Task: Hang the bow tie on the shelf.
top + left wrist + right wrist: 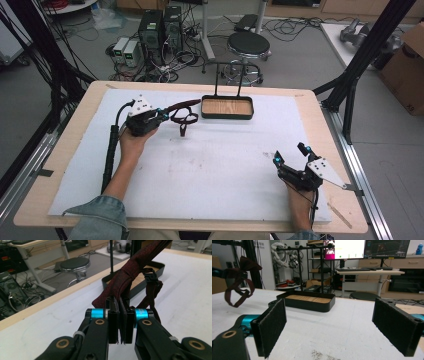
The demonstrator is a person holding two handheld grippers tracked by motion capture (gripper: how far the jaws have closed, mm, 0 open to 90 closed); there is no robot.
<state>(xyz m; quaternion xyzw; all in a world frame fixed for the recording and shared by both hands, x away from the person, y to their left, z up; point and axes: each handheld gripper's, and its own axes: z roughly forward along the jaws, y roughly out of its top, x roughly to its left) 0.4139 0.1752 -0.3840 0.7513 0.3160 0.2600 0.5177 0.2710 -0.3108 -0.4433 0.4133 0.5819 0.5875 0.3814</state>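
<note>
**Dark red strap lifted over the white mat**

The left hand-held gripper [161, 116], jaws pressed together, clamps one end of a dark red fabric bow tie with a looped strap [183, 114], holding it in the air just above the white-covered surface [220, 165], near the shallow black tray with a wooden floor [227, 107] and the thin black stand rising behind it. The cloth hangs limp and looks light and soft; its loops and small black clasp [151, 277] could snag, so the thicker folded band seems the surest place to hold. The right hand-held gripper [291, 156] rests wide open and empty at the near right of the surface, well apart.
</note>
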